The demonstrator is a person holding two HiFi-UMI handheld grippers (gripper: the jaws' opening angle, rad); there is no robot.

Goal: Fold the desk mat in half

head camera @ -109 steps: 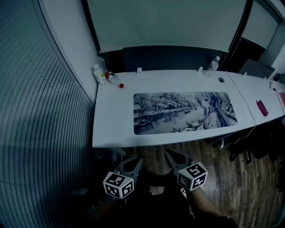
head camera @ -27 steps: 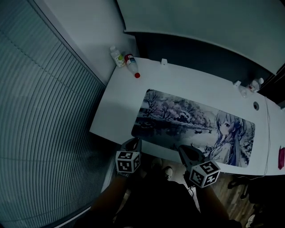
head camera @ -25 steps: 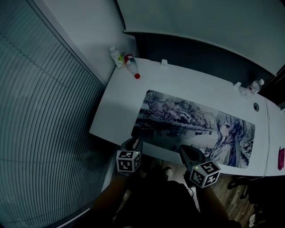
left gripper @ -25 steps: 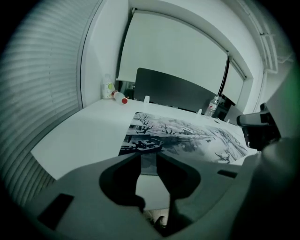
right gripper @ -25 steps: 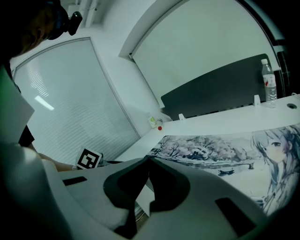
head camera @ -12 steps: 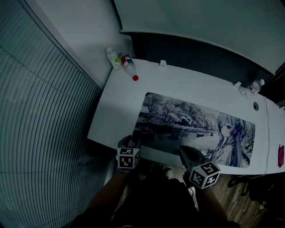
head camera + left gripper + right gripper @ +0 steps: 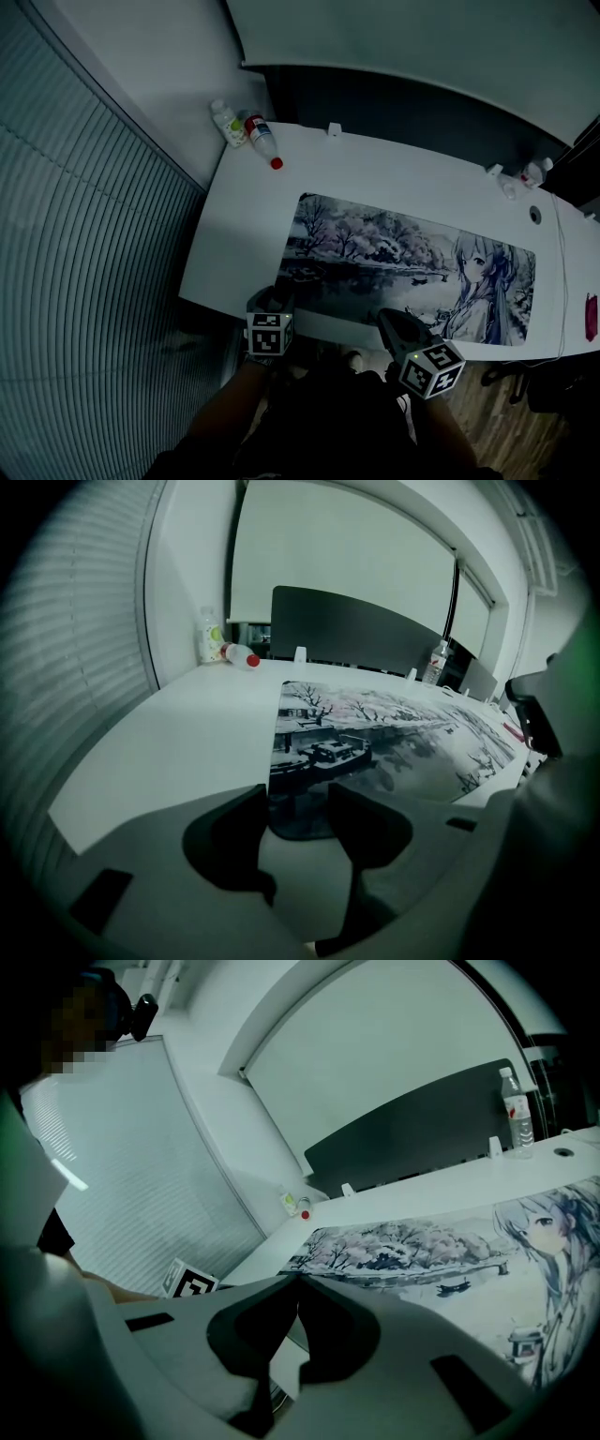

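The desk mat (image 7: 403, 262), printed with a wintry river scene and an anime girl, lies flat on the white desk (image 7: 239, 234). My left gripper (image 7: 272, 302) is at the mat's near-left corner. In the left gripper view the mat (image 7: 394, 733) stretches away, and my left gripper (image 7: 298, 803) is open, its jaws having just been opening. The mat's rounded corner lies in the gap between them, and the pads do not press on it. My right gripper (image 7: 392, 323) hovers at the desk's front edge by the mat's middle. In the right gripper view my right gripper (image 7: 298, 1281) is shut on nothing.
Two bottles (image 7: 242, 129) lie at the desk's far-left corner, and another bottle (image 7: 534, 171) stands at the far right near a cable hole (image 7: 534, 214). A window blind (image 7: 84, 281) runs along the left. A cable (image 7: 561, 281) crosses the desk's right end.
Both grippers came up from below the desk to its front edge. In the last second the left gripper sank toward the mat's near-left corner; the right one stayed put.
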